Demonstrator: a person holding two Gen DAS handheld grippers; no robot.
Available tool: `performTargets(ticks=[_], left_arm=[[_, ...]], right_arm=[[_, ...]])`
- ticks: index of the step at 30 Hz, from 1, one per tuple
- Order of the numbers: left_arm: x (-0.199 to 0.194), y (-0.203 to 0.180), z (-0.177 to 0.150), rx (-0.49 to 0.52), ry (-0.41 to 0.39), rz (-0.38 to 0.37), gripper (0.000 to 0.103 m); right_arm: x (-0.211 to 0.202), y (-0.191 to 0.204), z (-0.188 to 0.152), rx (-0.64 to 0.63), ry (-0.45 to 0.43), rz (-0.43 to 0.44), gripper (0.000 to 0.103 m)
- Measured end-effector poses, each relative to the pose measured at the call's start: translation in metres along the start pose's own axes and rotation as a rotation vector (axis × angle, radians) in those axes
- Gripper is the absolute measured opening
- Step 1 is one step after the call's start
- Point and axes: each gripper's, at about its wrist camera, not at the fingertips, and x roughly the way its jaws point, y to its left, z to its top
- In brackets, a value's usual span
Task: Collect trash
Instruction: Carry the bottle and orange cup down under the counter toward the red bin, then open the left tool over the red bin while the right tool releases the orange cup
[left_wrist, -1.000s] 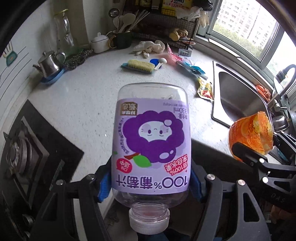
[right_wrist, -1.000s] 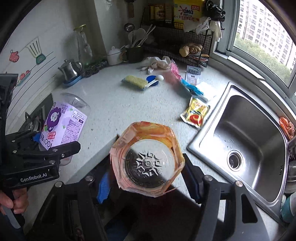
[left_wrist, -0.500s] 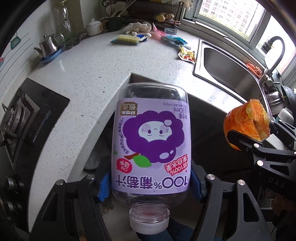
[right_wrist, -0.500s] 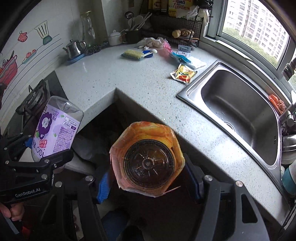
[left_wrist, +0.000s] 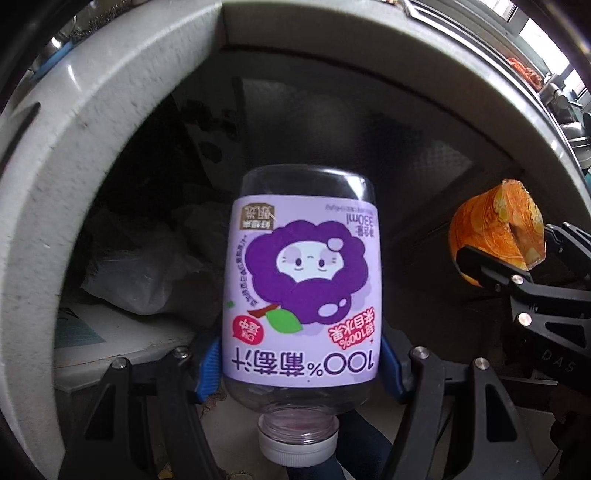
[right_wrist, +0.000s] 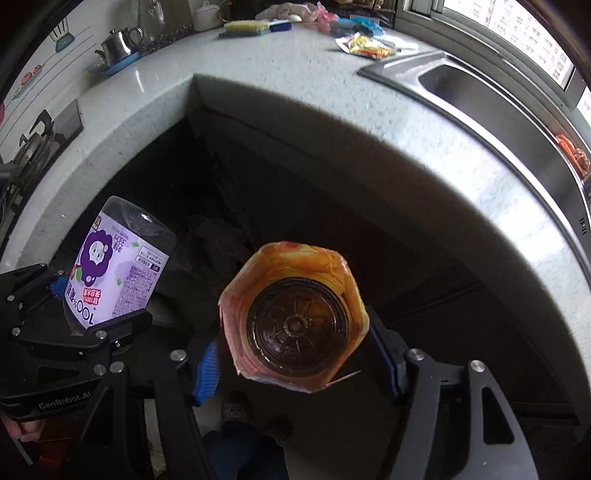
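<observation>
Both grippers have dropped from above the countertop (right_wrist: 306, 88) to below its edge since the earlier frame, and I now look into the dark space under it. My left gripper (left_wrist: 299, 369) is clamped on the purple grape juice bottle (left_wrist: 301, 295), its blue pads (left_wrist: 208, 371) pressing the label's sides, white cap (left_wrist: 297, 448) toward the camera and base pointing ahead of the jaws. My right gripper (right_wrist: 295, 363) is clamped on the orange-wrapped bottle (right_wrist: 295, 317), base facing forward. Ahead of the left jaws, lower down, lies a crumpled plastic bag (left_wrist: 133, 273). The yellow snack wrapper (right_wrist: 365, 46) lies far beyond the right jaws, on the countertop beside the sink (right_wrist: 491, 96).
</observation>
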Motion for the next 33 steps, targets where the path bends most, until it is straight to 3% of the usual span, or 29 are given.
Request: performTargets(ticks=[13,22,28,33], left_arm=[[0.194,-0.008,-0.022,0.085,0.078,0.025,0.066],[0.323,-0.011,-0.031,0.121,0.119,-0.011,0.067],[0.363,-0.022,-0.034,0.178,0.138,-0.047,0.067],[0.373,-0.027,-0.030,0.232,0.167,-0.064,0.067]], right_arm=[[0.163,-0.016,-0.050,0.017,0.053,0.026,0.065],[0.263,-0.021,-0.077,0.055,0.070,0.025,0.065],[0.307,-0.037,-0.094,0.122,0.089,0.008,0.065],[0.312,-0.046,-0.100,0.158,0.098,0.001,0.065]])
